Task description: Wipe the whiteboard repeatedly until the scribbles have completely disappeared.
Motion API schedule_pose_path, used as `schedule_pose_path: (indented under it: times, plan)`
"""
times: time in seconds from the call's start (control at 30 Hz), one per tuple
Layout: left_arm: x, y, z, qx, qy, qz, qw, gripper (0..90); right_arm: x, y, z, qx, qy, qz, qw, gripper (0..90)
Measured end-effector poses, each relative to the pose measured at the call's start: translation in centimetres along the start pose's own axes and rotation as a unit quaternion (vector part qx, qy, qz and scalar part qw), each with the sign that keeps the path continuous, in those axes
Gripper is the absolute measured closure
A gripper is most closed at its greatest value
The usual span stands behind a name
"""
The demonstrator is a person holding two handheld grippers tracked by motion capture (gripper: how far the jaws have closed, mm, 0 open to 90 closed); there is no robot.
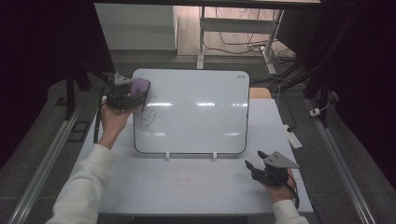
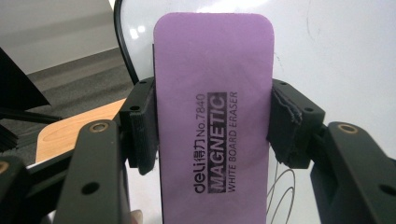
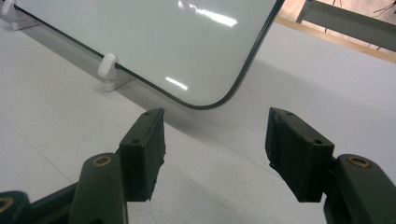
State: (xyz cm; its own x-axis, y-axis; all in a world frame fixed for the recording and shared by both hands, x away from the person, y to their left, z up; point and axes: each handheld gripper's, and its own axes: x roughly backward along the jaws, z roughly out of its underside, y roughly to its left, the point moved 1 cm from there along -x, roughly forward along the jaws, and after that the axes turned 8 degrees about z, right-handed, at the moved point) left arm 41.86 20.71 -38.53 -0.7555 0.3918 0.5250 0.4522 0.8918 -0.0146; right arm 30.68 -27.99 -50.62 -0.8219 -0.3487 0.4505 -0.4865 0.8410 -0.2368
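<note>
Left gripper [image 2: 212,126] is clamped on the purple magnetic eraser [image 2: 215,112] at the whiteboard [image 1: 196,112] corner, the scribble [image 1: 148,114] just below it. Recommend flat, even strokes downward. Right gripper [image 3: 215,149] rests wide open, empty, on the table [image 1: 187,182].

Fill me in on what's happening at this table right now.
A person holds a gripper in each hand. The left gripper is clamped on a purple magnetic whiteboard eraser and holds it at the upper left of the whiteboard, just above a black scribble that is not yet wiped. The right gripper is open over the table near the board's lower right corner, holding nothing.
</note>
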Motion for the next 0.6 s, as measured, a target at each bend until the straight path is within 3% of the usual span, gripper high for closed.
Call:
schedule_pose_path:
  times: [0.07, 0.23, 0.4, 0.47, 0.6]
  plan:
    - [-0.4, -0.5, 0.0, -0.013, 0.004, -0.005, 0.9999, 40.7, 0.0, 0.0, 0.0, -0.001, 0.0, 0.0, 1.0, 37.5]
    - [-1.3, -2.3, -0.2, -0.028, 0.003, 0.008, 0.9996, 40.7, -0.1, 0.1, 0.0, 0.0, 0.001, 0.0, 1.0, 37.5]
    - [-2.2, -4.3, -0.2, -0.044, 0.006, 0.037, 0.9983, 40.7, 0.0, 0.2, 0.0, 0.001, 0.001, -0.001, 1.0, 37.5]
    - [-2.6, -5.0, -0.2, -0.057, 0.012, 0.039, 0.9976, 40.7, -0.1, 0.2, 0.0, 0.003, 0.001, -0.002, 1.0, 37.5]
    - [-2.8, -5.0, -0.9, -0.06, 0.012, 0.049, 0.9969, 40.7, -0.1, 0.2, 0.0, 0.004, 0.0, -0.004, 1.0, 37.4]
